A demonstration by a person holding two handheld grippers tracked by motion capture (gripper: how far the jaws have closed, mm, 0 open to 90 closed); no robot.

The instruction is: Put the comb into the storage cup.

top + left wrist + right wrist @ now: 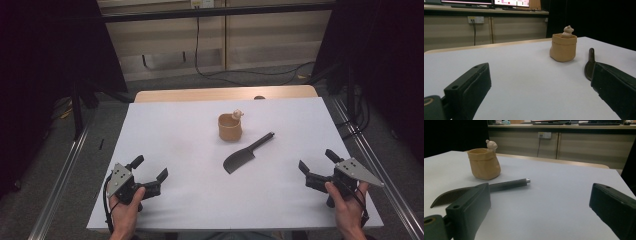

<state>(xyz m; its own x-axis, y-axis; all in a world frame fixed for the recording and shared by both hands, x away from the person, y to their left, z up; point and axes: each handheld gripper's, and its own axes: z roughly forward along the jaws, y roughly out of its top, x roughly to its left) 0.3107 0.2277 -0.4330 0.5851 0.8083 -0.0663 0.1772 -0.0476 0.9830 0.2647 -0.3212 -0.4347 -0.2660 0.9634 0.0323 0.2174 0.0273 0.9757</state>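
A tan bag-shaped pot (230, 127) with a small bear figure on its rim stands upright near the middle of the white table top (175, 145). Just right of it and nearer to me lies a dark comb-like tool with a long handle (248, 152). My left gripper (149, 168) is open near the front left, empty. My right gripper (317, 161) is open near the front right, empty. From the left gripper view the pot (563, 47) and the tool (590, 63) lie ahead to the right. From the right gripper view the pot (484, 163) and tool (486, 189) lie ahead to the left.
The white top rests on a wooden table whose far edge (225, 93) shows beyond it. Metal rails (57, 180) run along both sides on the floor. Cables (240, 72) trail over the carpet behind the table, before a cabinet wall.
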